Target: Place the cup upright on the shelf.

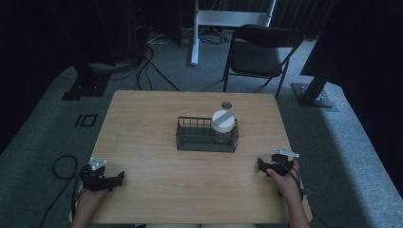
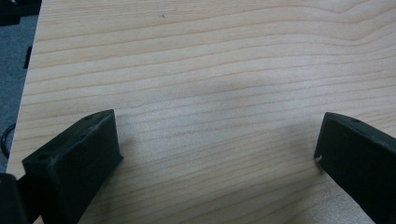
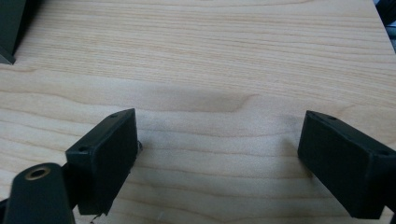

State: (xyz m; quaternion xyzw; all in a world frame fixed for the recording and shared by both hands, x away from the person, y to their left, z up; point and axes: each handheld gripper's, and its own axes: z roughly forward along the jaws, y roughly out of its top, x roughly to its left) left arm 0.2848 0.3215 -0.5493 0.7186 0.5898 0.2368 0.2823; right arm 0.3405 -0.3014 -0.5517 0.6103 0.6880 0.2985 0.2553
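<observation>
High view, round white jar (image 1: 223, 124) in wire basket (image 1: 207, 135), woodgrain table (image 1: 190, 180)

Dark green wire basket (image 1: 207, 135): rectangular, open-topped, upright at table centre, long side facing person, well apart from both grippers.

Jar (image 1: 223, 126): clear body, white round lid crossed by grey diagonal stripe, standing upright inside basket at its right end, lid rising above basket rim. Rest of basket looks empty.

Small round dark object (image 1: 226, 104): flat on tabletop just behind basket, near jar; too small to identify.
</observation>
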